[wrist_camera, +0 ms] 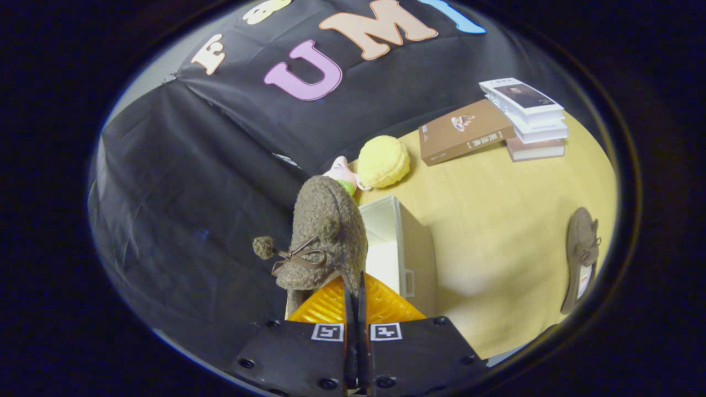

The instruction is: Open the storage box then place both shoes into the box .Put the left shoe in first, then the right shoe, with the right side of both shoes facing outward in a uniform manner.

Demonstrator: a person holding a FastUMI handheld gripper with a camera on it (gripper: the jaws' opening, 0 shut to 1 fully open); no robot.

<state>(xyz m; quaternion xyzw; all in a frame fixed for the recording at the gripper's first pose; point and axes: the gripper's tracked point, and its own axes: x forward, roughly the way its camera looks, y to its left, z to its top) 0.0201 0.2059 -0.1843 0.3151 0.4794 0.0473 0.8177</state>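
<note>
a fuzzy brown shoe (325, 237) is held by the gripper (357, 300), whose two fingers are pressed close together on the shoe's edge, with almost no gap seen between them. the shoe is lifted off the table (496, 231) and stands toe-up just ahead of the fingers, a thin bow and a small pompom (263, 247) showing on its top. directly behind it, and partly hidden by it, an open white storage box (400, 248) is seen near the table's edge beside the black cloth wall; its inside is visible and a small handle is fixed to its side. whether the shoe touches the box rim cannot be told.

the second shoe (580, 259), of the same brown stuff, is laid on the table well apart from the box, near the opposite edge, lengthwise along that edge. beyond the box, at the table's far edge against the cloth, a yellow plush ball (384, 161) is set, with a small pink and green toy (345, 177) just beside it, touching or nearly so. further along the far edge a brown book (463, 138) lies flat, and a stack of books (529, 118) rests next to it, overlapping its corner.
</note>
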